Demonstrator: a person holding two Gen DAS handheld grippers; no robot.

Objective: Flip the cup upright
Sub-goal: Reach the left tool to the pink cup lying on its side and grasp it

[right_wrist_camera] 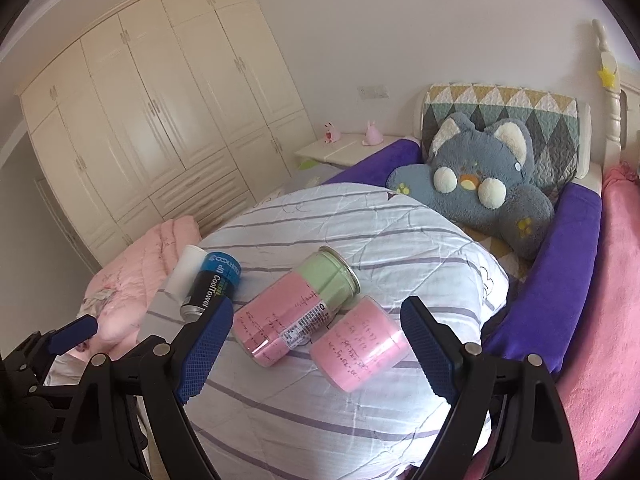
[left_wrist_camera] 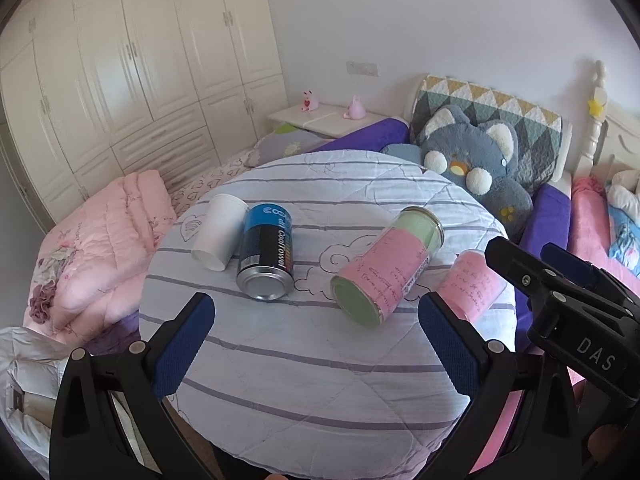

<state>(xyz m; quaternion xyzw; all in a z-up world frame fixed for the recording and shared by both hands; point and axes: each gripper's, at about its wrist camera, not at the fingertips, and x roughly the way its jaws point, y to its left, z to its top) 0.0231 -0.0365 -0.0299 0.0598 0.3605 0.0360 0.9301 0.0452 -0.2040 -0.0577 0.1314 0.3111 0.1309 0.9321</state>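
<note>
Several containers lie on their sides on a round table under a striped white cloth [left_wrist_camera: 312, 360]. A white paper cup [left_wrist_camera: 218, 236] lies at the left, touching a blue-and-black can [left_wrist_camera: 266, 258]. A tall pink-and-green jar [left_wrist_camera: 386, 266] lies in the middle and a short pink cup [left_wrist_camera: 472, 288] at the right. My left gripper [left_wrist_camera: 316, 344] is open and empty, short of the can and jar. My right gripper [right_wrist_camera: 316, 350] is open and empty, with the short pink cup [right_wrist_camera: 360, 350] and the jar [right_wrist_camera: 294, 310] between its fingers' line of sight.
A grey plush cat [left_wrist_camera: 476, 168] and a purple bolster [right_wrist_camera: 556, 280] lie behind the table on the bed. A folded pink quilt [left_wrist_camera: 100, 252] lies to the left. A cream wardrobe [left_wrist_camera: 132, 72] and a nightstand [left_wrist_camera: 320, 118] stand behind.
</note>
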